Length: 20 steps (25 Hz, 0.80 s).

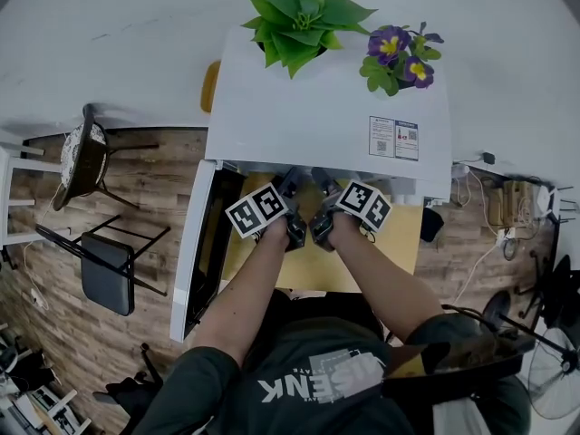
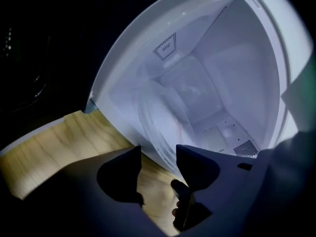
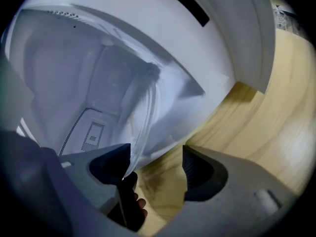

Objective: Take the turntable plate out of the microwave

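Two hand-held grippers sit side by side at the mouth of one white microwave oven [image 1: 326, 116], which stands on a pale wooden table [image 1: 317, 265]. Its dark-windowed door [image 1: 195, 252] hangs open to your left.

One clear round glass turntable plate [image 2: 165, 127] lies inside the lit white cavity. It is not yet lifted, and its near rim comes forward almost to the front sill. Being round, it has no long axis. What matters is that near rim, which lies just ahead of both grippers and slightly below them.

The jaws of your left gripper [image 2: 160, 157] are spread wide and hold nothing. The plate's rim curves down just beyond the gap between them, and bare table shows through that gap.

The jaws of your right gripper [image 3: 155, 157] are also wide apart and empty. Here the glass rim runs right up to the inner jaw, beside it or perhaps touching it; I cannot tell which. That makes your right hand look the nearer of the two to a hold on the edge.

On top of the microwave stand two potted plants: one with broad green leaves [image 1: 299, 16] and one with purple and yellow flowers [image 1: 399, 57].
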### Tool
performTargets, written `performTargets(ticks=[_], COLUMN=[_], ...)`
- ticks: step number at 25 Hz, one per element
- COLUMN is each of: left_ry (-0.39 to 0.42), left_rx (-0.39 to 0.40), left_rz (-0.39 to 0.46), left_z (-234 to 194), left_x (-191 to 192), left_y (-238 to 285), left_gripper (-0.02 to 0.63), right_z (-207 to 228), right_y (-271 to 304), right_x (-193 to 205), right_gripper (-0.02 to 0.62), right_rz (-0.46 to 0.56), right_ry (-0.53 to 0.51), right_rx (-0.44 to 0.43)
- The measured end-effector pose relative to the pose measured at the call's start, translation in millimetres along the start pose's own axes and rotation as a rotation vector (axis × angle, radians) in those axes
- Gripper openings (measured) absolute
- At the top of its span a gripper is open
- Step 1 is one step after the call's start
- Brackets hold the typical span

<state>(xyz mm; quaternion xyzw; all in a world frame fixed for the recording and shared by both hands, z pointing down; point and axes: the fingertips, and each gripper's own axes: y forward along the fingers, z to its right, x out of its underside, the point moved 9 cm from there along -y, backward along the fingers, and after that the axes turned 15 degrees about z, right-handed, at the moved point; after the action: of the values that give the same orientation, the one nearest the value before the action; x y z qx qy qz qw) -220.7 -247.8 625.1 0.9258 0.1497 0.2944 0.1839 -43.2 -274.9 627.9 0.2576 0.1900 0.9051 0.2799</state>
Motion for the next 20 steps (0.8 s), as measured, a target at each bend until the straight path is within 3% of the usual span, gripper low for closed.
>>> performTargets(ticks=[4,9,10,14,20], left_ry=[0.027,-0.037,-0.047,-0.075,-0.102], left_rx=[-0.006,0.017,0.019,0.024,0.021], left_rz=[0.011,-0.016,-0.02,-0.009,-0.016], left_z=[6,9,8,11,7], left_x=[3,8,9,15,25], left_y=[-5,-9,-9,-17,-34], left_gripper=[0.163,0.102,0.1,0.082,0.078], right_z=[2,6,5,-11,-6], right_y=[-2,-9,-9,-13,-28], right_x=[0,-1,-2,-2,6], right_gripper=[0.321,0.319,0.297,0.11,0.092], right_rz=[-0.016,-0.028,-0.033,-0.033,-0.057], right_ry=[0.003,0.004,-0.001,-0.022,-0.008], right_rx=[0.008,-0.002,-0.017,-0.07,-0.097])
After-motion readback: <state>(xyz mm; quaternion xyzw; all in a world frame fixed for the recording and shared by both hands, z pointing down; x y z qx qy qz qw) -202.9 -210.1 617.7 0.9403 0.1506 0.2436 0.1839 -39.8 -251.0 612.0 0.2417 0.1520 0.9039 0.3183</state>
